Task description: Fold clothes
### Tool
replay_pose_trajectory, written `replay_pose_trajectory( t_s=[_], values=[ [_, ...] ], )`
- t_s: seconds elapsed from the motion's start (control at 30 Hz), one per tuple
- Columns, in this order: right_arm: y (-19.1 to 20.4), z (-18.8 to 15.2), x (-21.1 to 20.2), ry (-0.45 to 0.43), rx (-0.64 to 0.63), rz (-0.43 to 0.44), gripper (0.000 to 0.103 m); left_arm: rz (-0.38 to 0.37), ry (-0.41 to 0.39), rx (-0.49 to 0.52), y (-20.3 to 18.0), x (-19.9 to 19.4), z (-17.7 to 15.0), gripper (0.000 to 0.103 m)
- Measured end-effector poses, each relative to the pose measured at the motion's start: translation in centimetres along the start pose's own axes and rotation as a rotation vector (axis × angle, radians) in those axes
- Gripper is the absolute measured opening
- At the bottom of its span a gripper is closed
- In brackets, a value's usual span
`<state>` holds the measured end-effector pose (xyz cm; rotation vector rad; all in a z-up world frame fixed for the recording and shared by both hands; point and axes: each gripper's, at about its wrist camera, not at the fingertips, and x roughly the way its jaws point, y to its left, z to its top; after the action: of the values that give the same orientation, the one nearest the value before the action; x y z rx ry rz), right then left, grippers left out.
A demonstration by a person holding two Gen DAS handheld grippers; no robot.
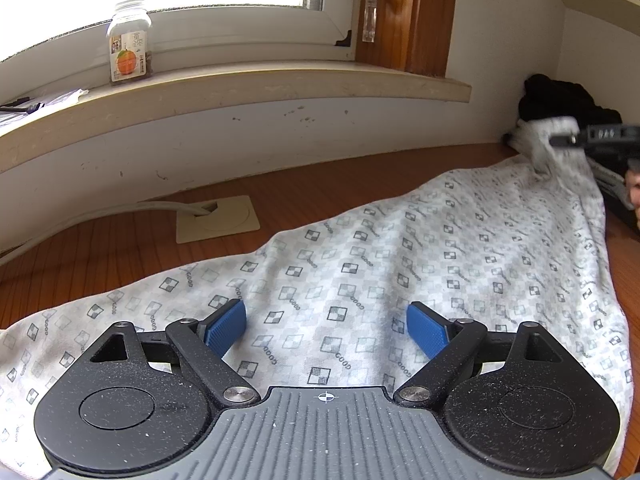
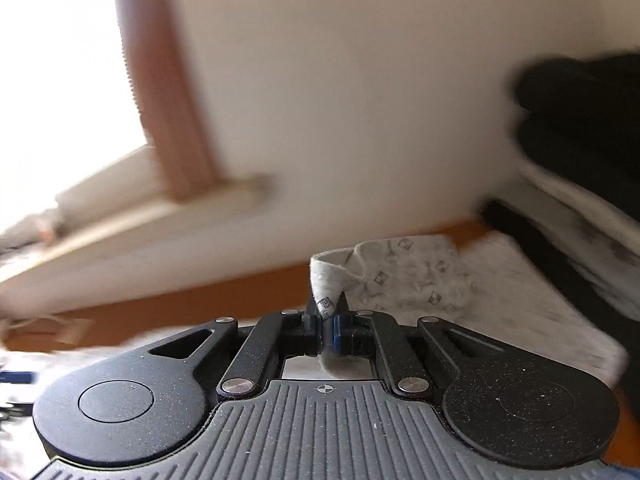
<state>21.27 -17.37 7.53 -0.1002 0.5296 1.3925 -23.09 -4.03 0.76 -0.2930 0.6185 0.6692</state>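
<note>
A white garment with a grey checker-square print point(image 1: 400, 256) lies spread on the wooden table point(image 1: 100, 248). My left gripper point(image 1: 326, 330) hovers over its near part, blue pads point(image 1: 226, 328) wide apart, nothing between them. At the far right the right gripper point(image 1: 560, 140) lifts a corner of the garment off the table. In the right wrist view my right gripper point(image 2: 328, 320) is shut on that edge of cloth point(image 2: 326, 280), which sticks up between the closed fingers; more of the garment point(image 2: 420, 280) lies beyond. That view is blurred.
A wall and window sill point(image 1: 240, 84) run along the table's far side, with a clear jar point(image 1: 130, 42) on the sill. A beige cable outlet plate point(image 1: 218, 218) sits in the table. A pile of black clothing point(image 1: 560, 100) lies in the far right corner.
</note>
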Motion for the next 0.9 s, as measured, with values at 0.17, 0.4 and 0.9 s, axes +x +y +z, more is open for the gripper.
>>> replay_pose_trajectory(
  t_s=[0.17, 0.4, 0.9],
  values=[
    [8.8, -1.7, -1.6, 0.018, -0.146, 0.204, 0.007, -0.001, 0.000, 0.001, 0.0, 0.0, 0.1, 0.089],
    [13.8, -8.5, -1.0, 0.157, -0.316, 0.271, 0.008, -0.004, 0.000, 0.001, 0.1, -0.1, 0.1, 0.090],
    [12.1, -6.1, -3.6, -0.037, -0.207, 0.252, 0.007, -0.384, -0.004, -0.511, -0.6, 3.0, 5.5, 0.090]
  ],
)
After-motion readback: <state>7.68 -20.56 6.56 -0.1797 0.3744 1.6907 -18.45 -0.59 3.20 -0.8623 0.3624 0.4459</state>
